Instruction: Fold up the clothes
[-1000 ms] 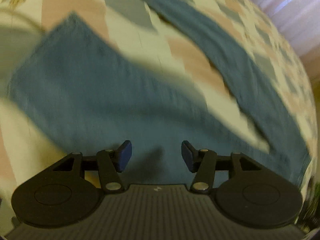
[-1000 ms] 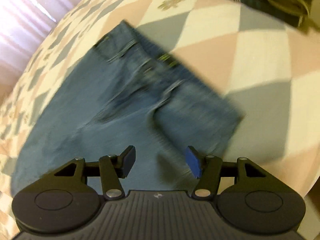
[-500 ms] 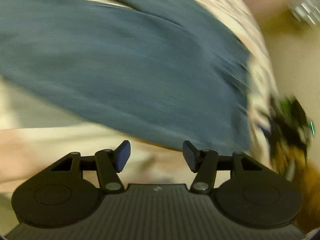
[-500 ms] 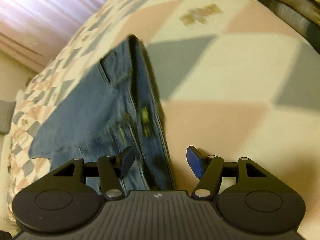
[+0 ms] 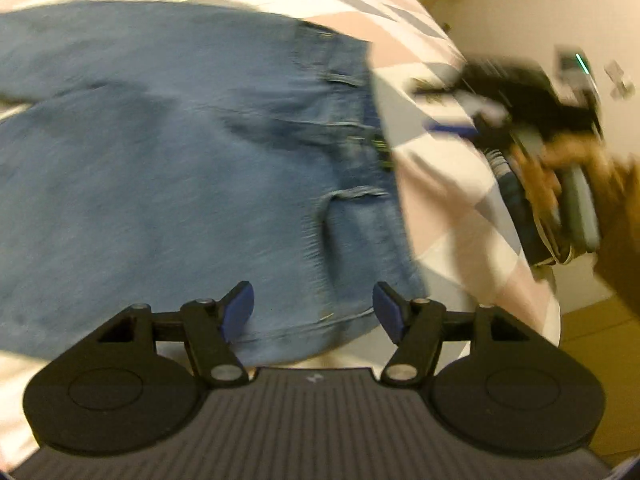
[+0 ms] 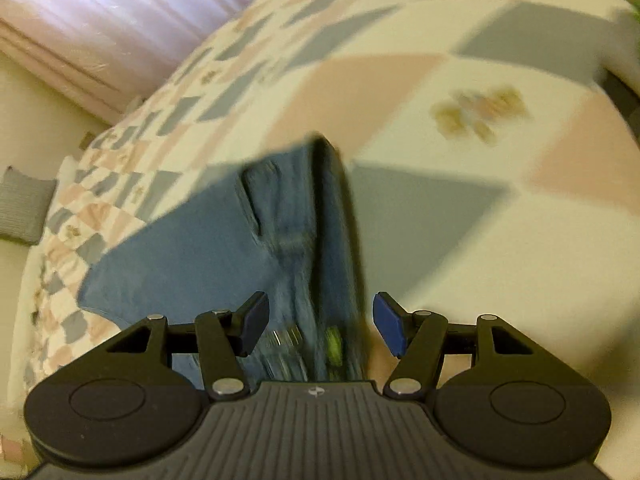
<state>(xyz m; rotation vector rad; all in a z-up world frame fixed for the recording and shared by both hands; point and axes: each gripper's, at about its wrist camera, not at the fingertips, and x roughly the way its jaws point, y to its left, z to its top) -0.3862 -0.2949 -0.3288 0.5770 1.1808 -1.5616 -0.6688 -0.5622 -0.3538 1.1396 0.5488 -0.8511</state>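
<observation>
Both tools gaping and empty over the jeans (image 5: 180, 168) spread flat on the quilted bed (image 6: 460, 208): left tool (image 5: 313, 307) should bite the near waistband corner squarely, right tool (image 6: 320, 322) the far corner, taking both denim layers before lifting.

A bed (image 6: 400, 92) with a checked quilt of pink, grey and cream filled both views, and blue jeans (image 5: 180, 168) lay spread flat on it, their waistband toward the right of the left-wrist frame.
</observation>
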